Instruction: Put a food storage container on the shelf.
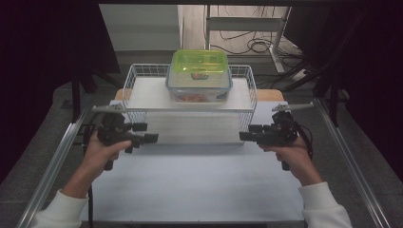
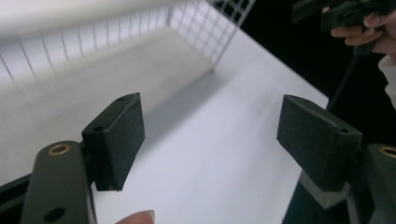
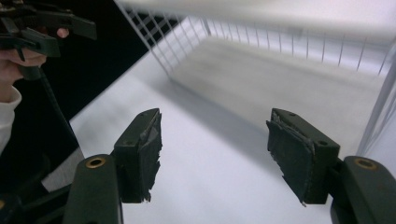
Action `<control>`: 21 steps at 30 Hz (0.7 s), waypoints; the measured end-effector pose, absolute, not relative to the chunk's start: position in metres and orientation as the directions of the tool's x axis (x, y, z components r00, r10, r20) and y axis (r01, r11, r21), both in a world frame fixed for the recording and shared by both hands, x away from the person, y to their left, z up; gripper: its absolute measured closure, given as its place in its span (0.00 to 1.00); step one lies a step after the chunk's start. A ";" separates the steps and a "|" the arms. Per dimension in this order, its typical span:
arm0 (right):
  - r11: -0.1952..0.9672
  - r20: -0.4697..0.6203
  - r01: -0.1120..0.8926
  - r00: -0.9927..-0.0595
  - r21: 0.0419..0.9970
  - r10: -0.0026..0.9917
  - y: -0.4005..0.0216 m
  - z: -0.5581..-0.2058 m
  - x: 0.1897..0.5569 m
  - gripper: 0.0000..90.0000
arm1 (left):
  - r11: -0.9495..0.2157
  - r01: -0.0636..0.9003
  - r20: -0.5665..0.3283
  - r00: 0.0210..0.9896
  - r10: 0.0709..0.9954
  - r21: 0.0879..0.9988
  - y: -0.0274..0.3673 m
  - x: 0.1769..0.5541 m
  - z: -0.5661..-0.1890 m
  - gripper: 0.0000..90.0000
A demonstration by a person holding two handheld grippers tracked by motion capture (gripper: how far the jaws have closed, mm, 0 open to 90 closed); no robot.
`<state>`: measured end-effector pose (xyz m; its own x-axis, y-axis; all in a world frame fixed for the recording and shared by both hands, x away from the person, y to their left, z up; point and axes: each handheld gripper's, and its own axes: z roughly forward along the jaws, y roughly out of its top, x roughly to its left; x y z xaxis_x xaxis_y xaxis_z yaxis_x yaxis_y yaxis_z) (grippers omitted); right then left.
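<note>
**Two grippers square up to a wire rack and its lunch box**

At the near edge of a white table, a person holds the left gripper and the right gripper level, their tips turned toward each other just in front of a white wire rack. On the rack's top shelf stands a clear food container with a green lid, something orange showing dimly through its wall. The container sits at the middle of the shelf, farther back than both grippers and above them, well apart from either.

Both pairs of jaws stand wide with nothing between them: the left gripper view shows the left gripper over bare tabletop with the rack's mesh beyond, and the right gripper view shows the right gripper likewise, its pads worn and frayed at the edges. Each of these views also catches the other hand farther off at its upper corner.

The work appears to be at the approach step, nothing yet gripped. Judging from the hands' symmetry, the target may be the rack's two front corners or the container above; which one cannot be told. Either way the next move calls for both grippers to travel together and close evenly, so the load does not tilt.
</note>
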<state>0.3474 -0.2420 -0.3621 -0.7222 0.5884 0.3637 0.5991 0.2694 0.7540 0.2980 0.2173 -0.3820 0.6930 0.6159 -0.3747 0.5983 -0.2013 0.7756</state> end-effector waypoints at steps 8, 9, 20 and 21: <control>0.345 0.350 0.637 -0.710 0.689 0.612 -0.238 -0.412 0.329 0.39 | -0.234 0.635 -0.390 0.681 0.620 0.737 0.214 0.279 -0.432 0.25; 0.364 0.334 0.635 -0.712 0.682 0.618 -0.236 -0.416 0.327 0.39 | -0.236 0.638 -0.393 0.680 0.620 0.732 0.213 0.277 -0.437 0.25; 0.371 0.331 0.625 -0.723 0.687 0.606 -0.229 -0.442 0.318 0.37 | -0.264 0.653 -0.390 0.676 0.625 0.709 0.209 0.272 -0.455 0.25; 0.361 0.332 0.622 -0.723 0.695 0.606 -0.230 -0.442 0.316 0.37 | -0.263 0.655 -0.391 0.674 0.627 0.708 0.209 0.272 -0.456 0.25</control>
<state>0.3164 -0.2296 -0.4423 -0.7227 0.6062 0.3319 0.6218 0.3608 0.6951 0.2718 0.2093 -0.4560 0.6741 0.6266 -0.3911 0.6553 -0.2629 0.7081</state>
